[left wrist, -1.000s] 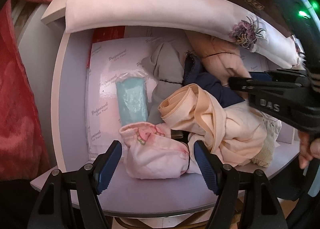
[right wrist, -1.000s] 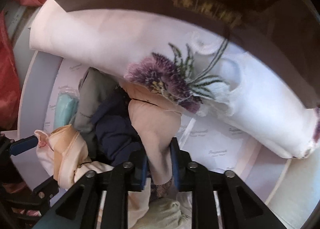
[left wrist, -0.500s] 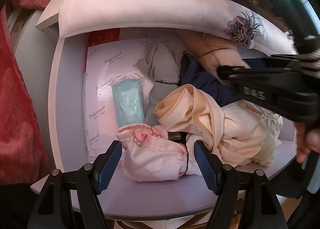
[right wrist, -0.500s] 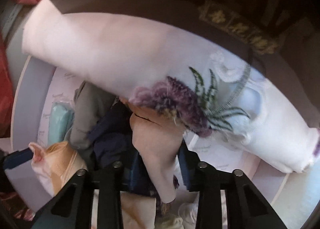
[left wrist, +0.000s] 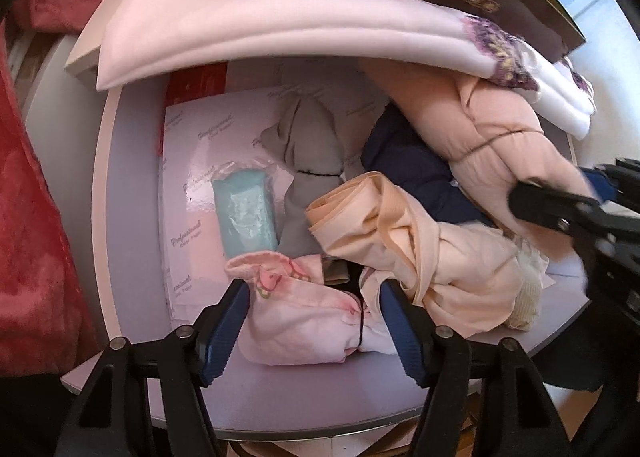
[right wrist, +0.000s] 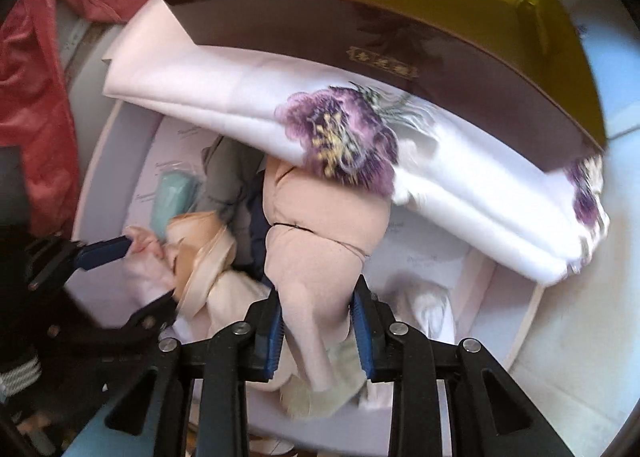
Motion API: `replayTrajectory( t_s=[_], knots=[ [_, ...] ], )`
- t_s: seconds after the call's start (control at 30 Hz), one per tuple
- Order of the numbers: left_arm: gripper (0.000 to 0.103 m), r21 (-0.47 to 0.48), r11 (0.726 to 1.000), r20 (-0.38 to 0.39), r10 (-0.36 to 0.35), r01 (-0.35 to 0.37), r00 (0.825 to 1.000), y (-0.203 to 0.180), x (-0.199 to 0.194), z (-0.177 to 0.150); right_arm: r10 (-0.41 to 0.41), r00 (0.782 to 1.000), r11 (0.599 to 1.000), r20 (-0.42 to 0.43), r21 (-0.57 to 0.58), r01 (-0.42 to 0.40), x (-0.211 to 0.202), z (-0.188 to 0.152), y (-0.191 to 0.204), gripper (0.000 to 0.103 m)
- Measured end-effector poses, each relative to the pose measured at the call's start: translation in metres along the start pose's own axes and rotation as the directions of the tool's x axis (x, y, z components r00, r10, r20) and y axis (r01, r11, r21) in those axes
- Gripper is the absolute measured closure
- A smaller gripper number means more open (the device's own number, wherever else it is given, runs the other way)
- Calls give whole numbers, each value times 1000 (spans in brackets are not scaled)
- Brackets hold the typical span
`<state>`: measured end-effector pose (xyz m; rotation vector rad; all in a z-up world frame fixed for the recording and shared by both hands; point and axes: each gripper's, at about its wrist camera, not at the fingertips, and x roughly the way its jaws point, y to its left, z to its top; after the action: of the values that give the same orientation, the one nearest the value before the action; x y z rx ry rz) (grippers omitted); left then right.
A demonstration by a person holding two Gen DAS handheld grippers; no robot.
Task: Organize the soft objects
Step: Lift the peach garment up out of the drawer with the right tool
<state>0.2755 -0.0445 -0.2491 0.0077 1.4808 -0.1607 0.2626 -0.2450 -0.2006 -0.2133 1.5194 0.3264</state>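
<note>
A pile of soft clothes lies on a round pale table [left wrist: 280, 397]. My left gripper [left wrist: 312, 321] points down over a pink printed garment [left wrist: 304, 321]; its jaws are closing, the blue pads flanking the garment without squeezing it. My right gripper [right wrist: 318, 321] is shut on a long peach garment [right wrist: 320, 253] and holds it lifted, its far end under a folded white cloth with purple flowers [right wrist: 440, 161]. The left wrist view shows the right gripper [left wrist: 560, 185] at the right edge with the peach garment [left wrist: 500, 145]. The left gripper [right wrist: 136, 281] appears in the right wrist view.
A cream garment [left wrist: 400, 233], a navy one [left wrist: 408, 169] and a grey one [left wrist: 312, 145] lie bunched together. A teal packet [left wrist: 244, 213] rests on printed paper sheets [left wrist: 192, 161]. A dark box with gold lining [right wrist: 360, 29] sits on the folded cloth. Red fabric [left wrist: 28, 217] hangs at left.
My right gripper has risen with the peach garment, drawing it up out of the pile. The left gripper's jaws have narrowed around the pink garment; that hand has stayed in place.
</note>
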Motion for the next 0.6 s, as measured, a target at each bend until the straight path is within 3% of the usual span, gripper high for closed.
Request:
replayTrajectory(
  t_s=[0.1,0.2,0.3,0.47,0.6],
  knots=[
    [37,53,998,61,25,-28,998,-8,-11,1,19,1000,1000,6,17,-19,-5,-23,-11,75],
    [37,83,996,91,2,-10,996,-15,-17,0,34,999,999,19,34,-35,-21,-35,-11,76],
    [39,105,994,90,-23,13,996,-21,-17,1,57,997,997,43,53,-59,-39,-47,-1,76],
    [51,128,991,74,-54,44,996,-29,-13,-1,74,992,993,97,82,-82,-79,-63,-2,77],
    [56,143,989,79,-55,43,995,-37,-11,-2,81,985,990,151,105,-97,-84,-71,-1,78]
  ],
)
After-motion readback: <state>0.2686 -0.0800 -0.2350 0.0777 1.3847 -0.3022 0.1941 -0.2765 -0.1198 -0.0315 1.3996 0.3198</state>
